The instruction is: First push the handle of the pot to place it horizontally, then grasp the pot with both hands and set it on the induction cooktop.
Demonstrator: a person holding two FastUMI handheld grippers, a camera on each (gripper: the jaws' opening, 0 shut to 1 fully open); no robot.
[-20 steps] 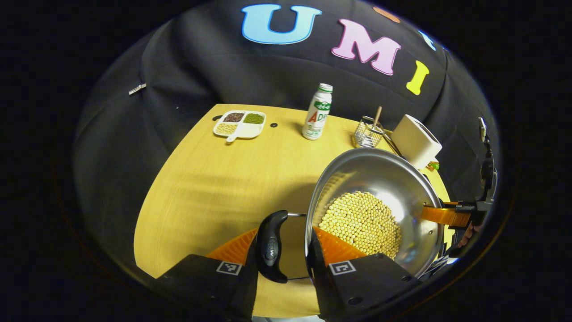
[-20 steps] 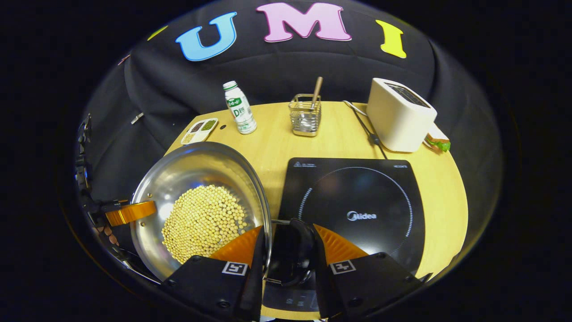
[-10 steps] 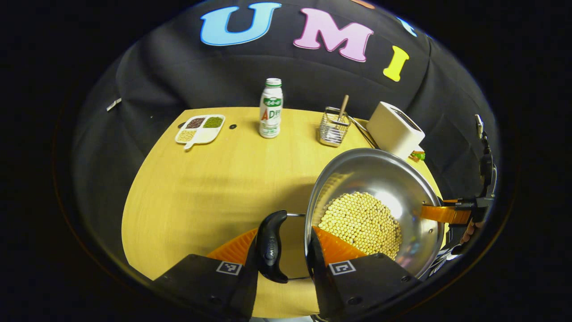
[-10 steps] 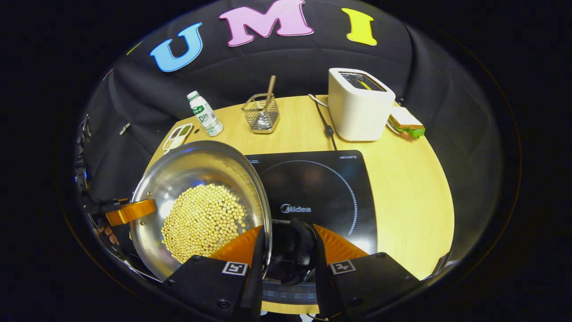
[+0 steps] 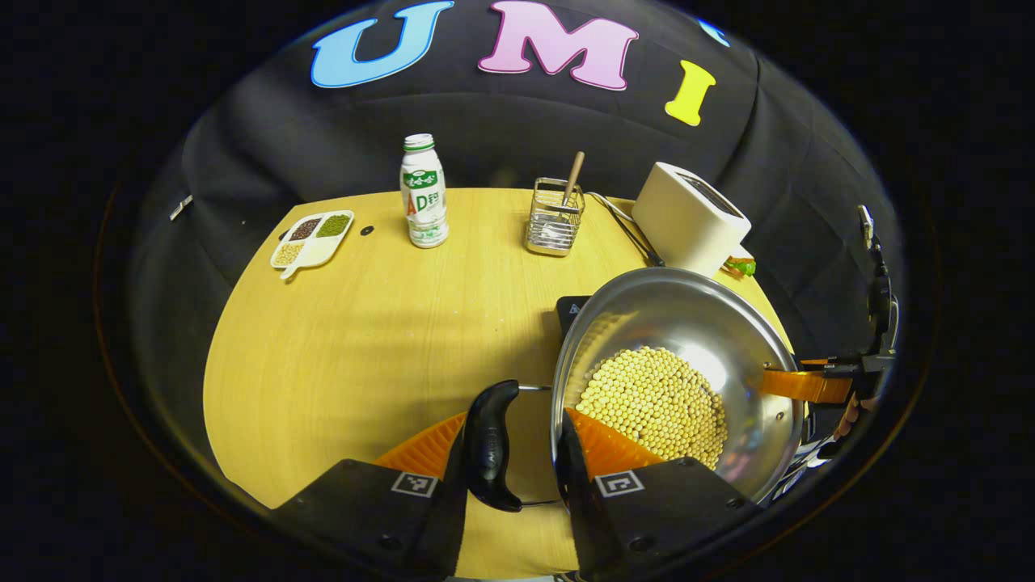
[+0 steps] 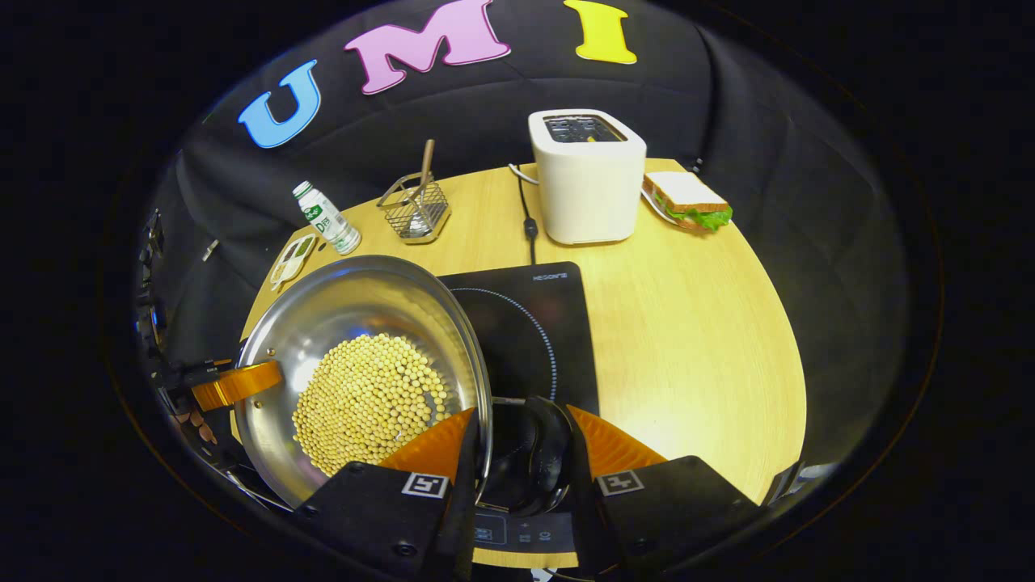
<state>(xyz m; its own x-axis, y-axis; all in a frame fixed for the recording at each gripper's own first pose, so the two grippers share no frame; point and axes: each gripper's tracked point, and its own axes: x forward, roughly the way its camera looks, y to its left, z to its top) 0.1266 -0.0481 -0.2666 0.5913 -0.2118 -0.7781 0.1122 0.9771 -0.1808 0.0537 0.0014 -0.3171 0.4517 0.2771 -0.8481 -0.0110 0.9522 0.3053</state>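
A: State the grip on each side.

B: In the left gripper view, the left gripper [image 5: 511, 453] is closed on the pot's left handle [image 5: 489, 444], one finger on each side of the black grip. In the right gripper view, the right gripper [image 6: 521, 453] is closed the same way on the right handle [image 6: 538, 457]. Both handles lie level.

A: Position of the pot?

B: The pot [image 6: 364, 376] hangs between the two grippers, clear of the table [image 5: 364, 339]. It holds a bed of pale beans [image 6: 368, 400]. It appears to overlap the left part of the cooktop [image 6: 538, 331], not centred on the ring.

A: Procedure for the set-down?

B: Carry both grippers sideways at equal height until the pot base sits over the printed ring. Keep the rim level so the beans do not slide. Lower both sides together. Release only after the base rests flat.

A: Obstructions farther back?

B: The toaster [image 6: 586, 174] and its cord [image 6: 527, 218] stand just behind the cooktop. The wire basket [image 6: 416, 212] and bottle [image 6: 327, 218] are well apart from the path.
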